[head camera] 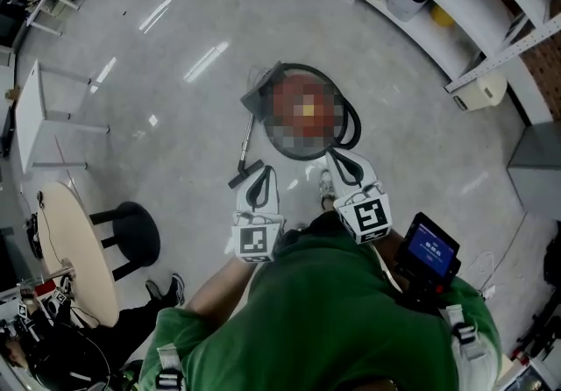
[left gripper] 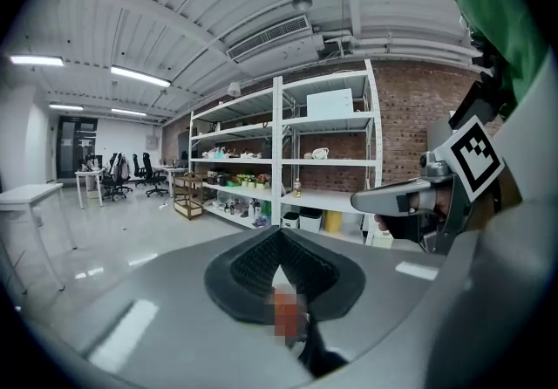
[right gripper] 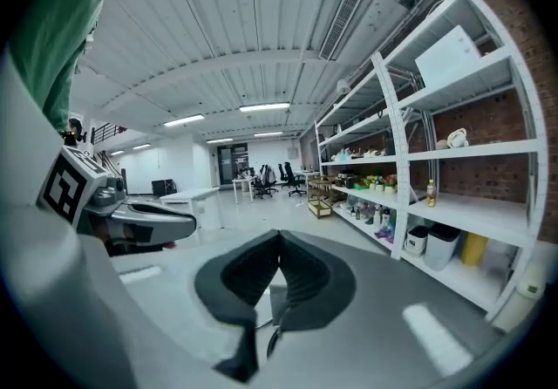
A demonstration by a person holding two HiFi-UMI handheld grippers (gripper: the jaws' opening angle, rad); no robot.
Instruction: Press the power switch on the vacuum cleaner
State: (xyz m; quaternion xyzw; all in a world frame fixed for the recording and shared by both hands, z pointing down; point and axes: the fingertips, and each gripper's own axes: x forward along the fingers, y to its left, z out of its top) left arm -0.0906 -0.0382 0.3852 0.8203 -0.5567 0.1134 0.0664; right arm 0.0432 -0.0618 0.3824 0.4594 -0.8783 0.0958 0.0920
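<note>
In the head view the round black vacuum cleaner [head camera: 302,148] stands on the floor just ahead of my feet, its wand and floor nozzle [head camera: 246,151] lying to its left. Its power switch cannot be made out. My left gripper [head camera: 262,174] and right gripper [head camera: 338,158] are held side by side near my chest, above the vacuum's near edge and apart from it. Both are shut with nothing between the jaws. Both gripper views look level across the room and do not show the vacuum. The left gripper [left gripper: 279,237] and right gripper [right gripper: 279,241] each show closed black pads.
A black stool [head camera: 131,236] and a round table [head camera: 74,249] stand at my left, with a white table [head camera: 31,113] farther off. White shelving [head camera: 456,21] with bins runs along the right. A small lit screen [head camera: 428,249] sits on my chest rig.
</note>
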